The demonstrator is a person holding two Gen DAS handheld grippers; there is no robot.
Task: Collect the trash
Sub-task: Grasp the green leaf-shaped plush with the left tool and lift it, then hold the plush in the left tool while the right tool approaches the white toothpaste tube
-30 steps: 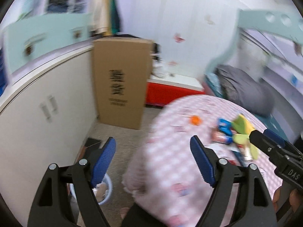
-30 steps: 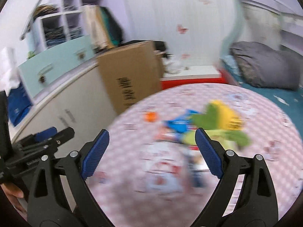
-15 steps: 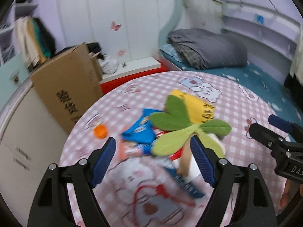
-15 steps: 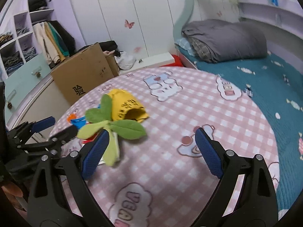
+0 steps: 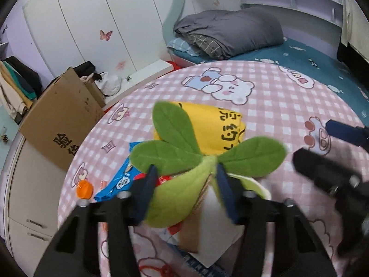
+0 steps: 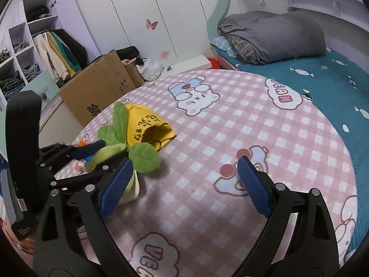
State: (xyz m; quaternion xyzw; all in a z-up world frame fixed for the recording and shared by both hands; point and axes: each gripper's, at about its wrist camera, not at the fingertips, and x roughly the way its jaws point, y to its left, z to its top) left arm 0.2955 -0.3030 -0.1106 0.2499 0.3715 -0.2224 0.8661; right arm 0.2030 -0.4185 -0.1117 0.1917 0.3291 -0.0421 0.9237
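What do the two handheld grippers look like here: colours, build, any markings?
Both are alike. The left gripper and the right gripper each have two black plastic arms with triangular cut-outs and silver rivets at the joints. The fingers carry dark blue textured pads. No cables or sleeves show, and no marking can be read.

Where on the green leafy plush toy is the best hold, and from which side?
Best on the pale green stem just below where the three leaves join, coming from above and the near side: it is narrow and soft, while the leaves are broad and floppy. The left gripper is closing there; the right gripper is open.
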